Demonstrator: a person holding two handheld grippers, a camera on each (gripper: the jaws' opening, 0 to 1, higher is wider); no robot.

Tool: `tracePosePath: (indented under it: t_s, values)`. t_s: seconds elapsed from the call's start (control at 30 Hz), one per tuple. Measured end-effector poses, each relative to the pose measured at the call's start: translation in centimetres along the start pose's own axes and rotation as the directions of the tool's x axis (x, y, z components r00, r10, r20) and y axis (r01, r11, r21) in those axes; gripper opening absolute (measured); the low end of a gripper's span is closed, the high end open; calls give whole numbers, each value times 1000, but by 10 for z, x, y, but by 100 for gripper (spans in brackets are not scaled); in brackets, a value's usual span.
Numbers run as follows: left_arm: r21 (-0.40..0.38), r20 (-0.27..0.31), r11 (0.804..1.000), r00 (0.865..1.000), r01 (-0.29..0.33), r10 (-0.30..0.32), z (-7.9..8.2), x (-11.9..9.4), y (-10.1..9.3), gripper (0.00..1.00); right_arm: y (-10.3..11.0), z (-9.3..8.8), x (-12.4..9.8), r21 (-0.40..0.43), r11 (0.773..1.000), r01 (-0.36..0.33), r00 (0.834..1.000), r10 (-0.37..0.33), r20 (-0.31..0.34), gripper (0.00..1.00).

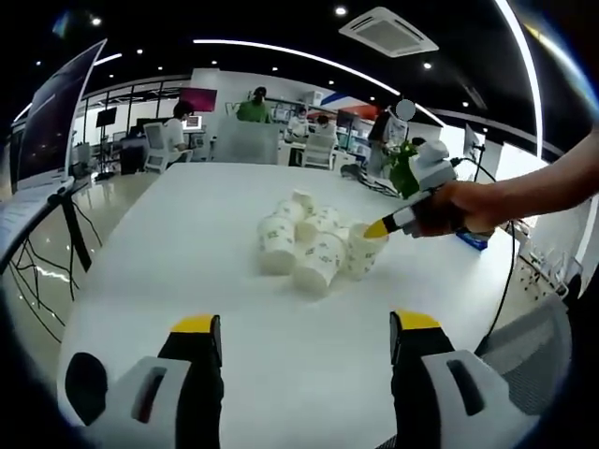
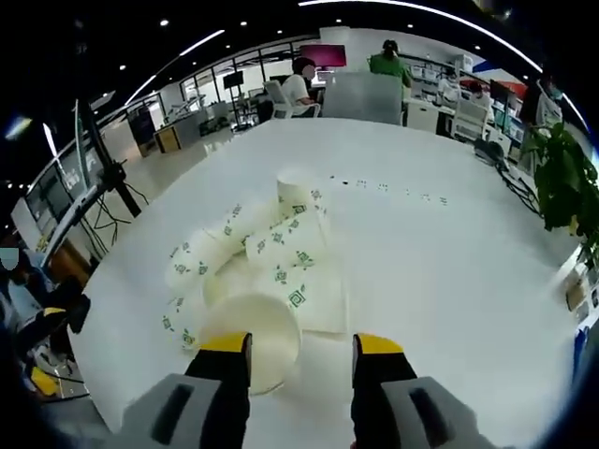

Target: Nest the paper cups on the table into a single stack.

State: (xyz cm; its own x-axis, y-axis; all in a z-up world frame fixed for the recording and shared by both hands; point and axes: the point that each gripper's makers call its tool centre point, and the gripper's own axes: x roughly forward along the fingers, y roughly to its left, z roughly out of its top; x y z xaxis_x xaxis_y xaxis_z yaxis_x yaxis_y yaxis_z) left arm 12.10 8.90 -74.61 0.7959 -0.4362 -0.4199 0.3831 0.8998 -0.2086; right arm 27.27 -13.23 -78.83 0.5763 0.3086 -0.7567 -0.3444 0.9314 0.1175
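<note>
At the centre of the left gripper view, a cluster of white paper cups with small green prints (image 1: 314,245) lies tumbled on its sides on the large white desk (image 1: 187,243), the cups touching one another. In the right gripper view the same cups (image 2: 271,257) spread from the middle toward the lower left, and the nearest one (image 2: 253,341) turns its open mouth to the camera, just above the yellow-tipped jaws.

The right hand-held gripper (image 2: 299,346) has its jaws set a moderate width apart with nothing between them, its left jaw overlapping the rim of that nearest cup; whether it touches I cannot tell. It also comes in from the right of the left gripper view (image 1: 382,227), held by a person's hand (image 1: 459,208), its yellow tip at the rightmost cup.

The left hand-held gripper (image 1: 307,325) at the bottom of its view stands wide and empty, well short of the cups.
</note>
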Motion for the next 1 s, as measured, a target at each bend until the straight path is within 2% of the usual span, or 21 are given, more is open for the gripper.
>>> tracePosePath:
  t_s: [0.1,0.27,0.5,1.0]
  values:
    - [-3,-4,1000,1000,-1,1,-2,1,3,71,-1,-4,6,-13,1000,-1,999,0,-37,28]
    - [0,-6,1000,1000,-1,1,-1,1,2,71,2,-9,5,-19,1000,-1,998,0,-58,19]
    - [8,-10,1000,1000,3,-3,-2,2,0,72,-1,-11,8,-39,999,9,997,-11,-71,2]
    - [18,-11,1000,1000,12,-12,-1,2,-4,71,-2,-12,3,-36,999,4,998,-7,-68,0]
